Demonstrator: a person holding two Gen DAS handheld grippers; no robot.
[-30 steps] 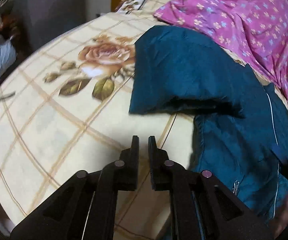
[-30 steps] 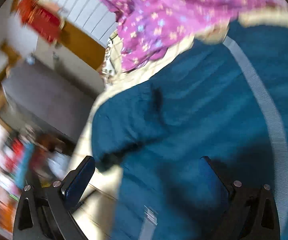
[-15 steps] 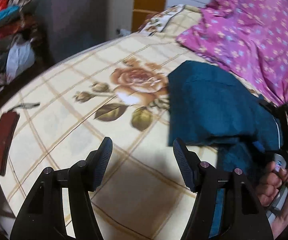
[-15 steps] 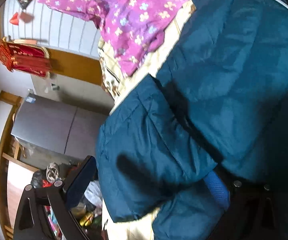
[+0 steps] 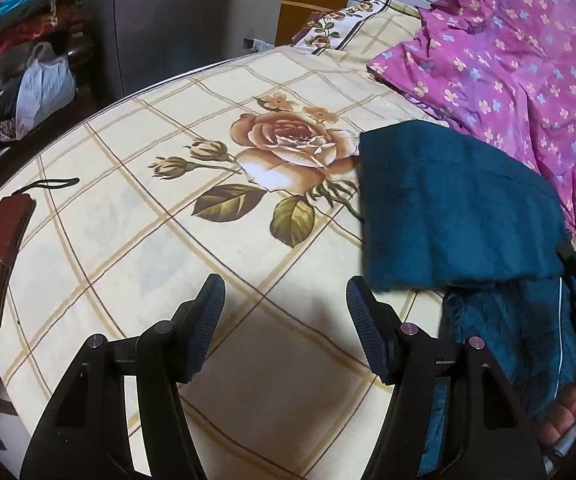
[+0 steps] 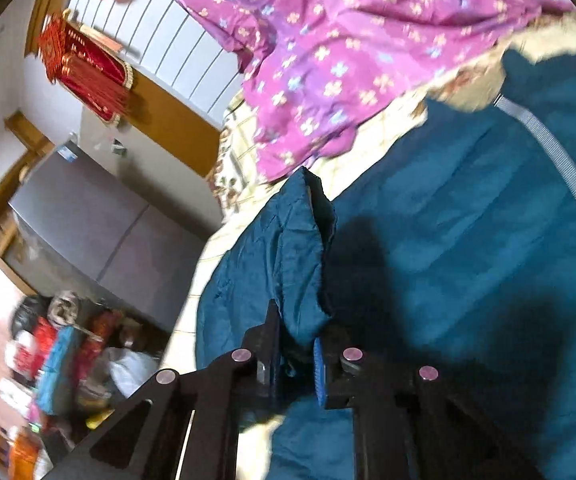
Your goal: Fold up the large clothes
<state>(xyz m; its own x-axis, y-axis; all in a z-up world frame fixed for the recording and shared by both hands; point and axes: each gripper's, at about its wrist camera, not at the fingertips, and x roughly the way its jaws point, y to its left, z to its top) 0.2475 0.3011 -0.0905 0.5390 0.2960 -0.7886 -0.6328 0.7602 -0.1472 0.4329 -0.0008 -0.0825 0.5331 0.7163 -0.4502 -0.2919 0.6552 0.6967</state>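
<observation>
- One garment is in play: a teal jacket [image 5: 459, 208] lies on the floral bedsheet [image 5: 148, 216], on the right-hand side of the left wrist view, just beside a purple flowered cloth [image 5: 527, 60].
- Left gripper [image 5: 286, 300] is seen with jaws wide apart, nothing between them, hovering over bare sheet; the jacket's folded edge lies ahead and to its right, near the right finger tip but not between the fingers.
- Right gripper [image 6: 293, 344] is seen pinched together on a bunched fold of the jacket [image 6: 467, 240]; teal fabric sits between the two fingers and rises from them.
- The jacket's long axis is judged to run from the near right corner away toward the purple cloth [image 6: 347, 40]; a pale stripe [image 6: 559, 160] is seen along it in the right wrist view.
- The right gripper is clearly the nearer one, already on the fabric; the left is apart from it.
- A rightward reach is judged needed if the left is to take the free edge.
- A dark red case [image 5: 0, 260] lies at the sheet's left edge, well apart from the jacket.
</observation>
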